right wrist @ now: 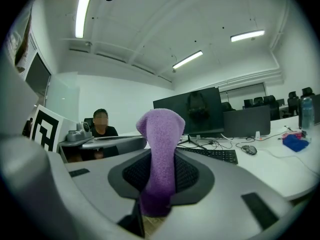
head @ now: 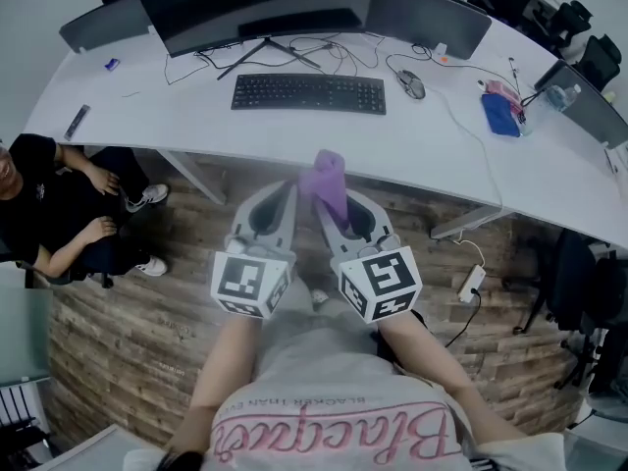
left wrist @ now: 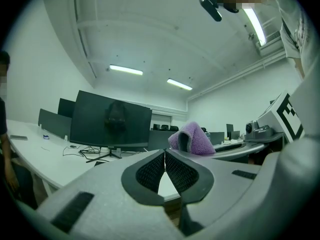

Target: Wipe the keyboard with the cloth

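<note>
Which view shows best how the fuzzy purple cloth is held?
Right gripper view: the fuzzy purple cloth stands clamped between the right gripper's jaws. Head view shows it small, from above; left gripper view catches only its top.

Office: long desk (head: 549, 180), monitors (head: 426, 16), keyboard (head: 308, 93).

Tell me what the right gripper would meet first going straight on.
Likely the desk, at its front edge, or the keyboard just beyond; depth is unclear. The cloth in the right gripper leads.
</note>
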`<action>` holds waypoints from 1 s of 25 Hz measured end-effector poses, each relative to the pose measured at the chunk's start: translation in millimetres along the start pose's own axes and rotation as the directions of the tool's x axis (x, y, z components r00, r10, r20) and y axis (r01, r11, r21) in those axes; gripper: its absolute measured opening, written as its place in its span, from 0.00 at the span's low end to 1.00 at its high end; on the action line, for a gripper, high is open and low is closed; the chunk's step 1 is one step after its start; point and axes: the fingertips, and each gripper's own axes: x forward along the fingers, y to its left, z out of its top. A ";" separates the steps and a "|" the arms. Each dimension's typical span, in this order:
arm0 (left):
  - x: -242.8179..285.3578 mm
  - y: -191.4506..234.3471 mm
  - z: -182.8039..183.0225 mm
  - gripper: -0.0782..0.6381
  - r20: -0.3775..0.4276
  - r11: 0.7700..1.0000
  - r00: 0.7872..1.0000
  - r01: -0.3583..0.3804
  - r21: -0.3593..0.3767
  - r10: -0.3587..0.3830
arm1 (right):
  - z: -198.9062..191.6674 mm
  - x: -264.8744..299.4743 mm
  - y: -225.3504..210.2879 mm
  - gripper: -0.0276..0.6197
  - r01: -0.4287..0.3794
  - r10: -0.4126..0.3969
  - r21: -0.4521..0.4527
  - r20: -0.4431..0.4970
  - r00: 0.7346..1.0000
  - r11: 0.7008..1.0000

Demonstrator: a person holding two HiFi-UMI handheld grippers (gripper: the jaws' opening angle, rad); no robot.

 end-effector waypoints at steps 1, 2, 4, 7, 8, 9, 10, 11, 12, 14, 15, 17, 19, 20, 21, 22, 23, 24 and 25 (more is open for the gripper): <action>5.1 3.1 0.4 0.12 0.000 1.000 1.000 0.001 0.004 -0.001 | 1.4 4.4 -2.6 0.18 -0.003 0.003 -0.003 0.000 1.000 1.000; 10.9 7.1 1.6 0.12 0.001 1.000 1.000 -0.001 0.009 0.001 | 3.7 9.5 -5.0 0.18 -0.007 0.007 -0.008 0.002 1.000 1.000; 20.7 15.1 4.0 0.12 0.009 1.000 1.000 -0.011 0.009 0.011 | 8.2 19.0 -9.1 0.18 -0.012 0.012 -0.017 0.009 1.000 1.000; 34.1 24.0 5.2 0.12 0.013 1.000 1.000 -0.012 0.019 0.011 | 12.3 33.3 -15.6 0.18 -0.013 0.013 -0.024 0.014 1.000 1.000; 39.6 27.7 5.6 0.12 0.013 1.000 1.000 -0.008 0.023 0.007 | 13.8 39.4 -18.4 0.18 -0.011 0.011 -0.025 0.014 1.000 1.000; 44.9 32.3 5.6 0.12 0.012 1.000 1.000 -0.004 0.022 0.004 | 15.3 45.9 -21.3 0.18 -0.008 0.008 -0.025 0.015 1.000 1.000; 50.2 37.5 5.4 0.12 0.011 1.000 1.000 0.000 0.020 0.000 | 16.9 52.8 -24.1 0.18 -0.005 0.005 -0.023 0.014 1.000 1.000; 55.5 43.3 5.4 0.12 0.011 1.000 1.000 0.002 0.018 -0.002 | 18.6 59.9 -26.9 0.18 -0.002 0.002 -0.023 0.014 1.000 1.000; 61.1 49.4 5.7 0.12 0.010 1.000 1.000 0.004 0.015 -0.004 | 20.7 67.2 -29.8 0.18 0.000 0.000 -0.026 0.014 1.000 1.000; 72.9 62.1 6.7 0.12 0.009 1.000 1.000 0.004 0.012 -0.005 | 24.4 82.2 -35.6 0.18 0.004 -0.004 -0.035 0.013 1.000 0.999; 78.9 68.8 7.4 0.12 0.009 1.000 1.000 0.006 0.012 -0.006 | 25.8 90.3 -38.4 0.18 0.006 -0.006 -0.037 0.010 1.000 0.999; 91.1 82.9 8.0 0.12 0.009 1.000 1.000 0.009 0.013 -0.009 | 27.6 107.5 -43.8 0.18 0.008 -0.008 -0.039 0.003 1.000 0.999; 102.9 97.7 6.2 0.12 0.003 1.000 1.000 0.012 0.015 -0.012 | 28.5 125.1 -49.1 0.18 0.010 -0.010 -0.039 -0.007 1.000 0.999; 108.5 105.3 6.0 0.12 -0.001 1.000 1.000 0.012 0.014 -0.012 | 29.5 134.0 -51.3 0.18 0.009 -0.010 -0.037 -0.012 1.000 0.999; 113.7 113.1 6.6 0.12 -0.003 1.000 1.000 0.011 0.013 -0.011 | 31.1 143.0 -53.2 0.18 0.008 -0.009 -0.036 -0.016 1.000 0.999; 118.7 121.3 7.3 0.12 -0.004 1.000 1.000 0.010 0.012 -0.010 | 33.1 152.0 -55.0 0.18 0.008 -0.009 -0.036 -0.020 1.000 0.999; 123.6 129.9 7.5 0.12 -0.006 1.000 1.000 0.007 0.012 -0.007 | 35.3 161.2 -56.8 0.18 0.007 -0.008 -0.037 -0.024 1.000 0.999; 128.3 138.7 7.3 0.12 -0.009 1.000 1.000 0.003 0.010 -0.003 | 37.4 170.8 -58.6 0.18 0.006 -0.007 -0.039 -0.027 1.000 0.999; 133.1 147.9 6.9 0.12 -0.012 1.000 1.000 -0.001 0.008 0.001 | 39.3 180.5 -60.2 0.18 0.005 -0.006 -0.039 -0.030 1.000 0.999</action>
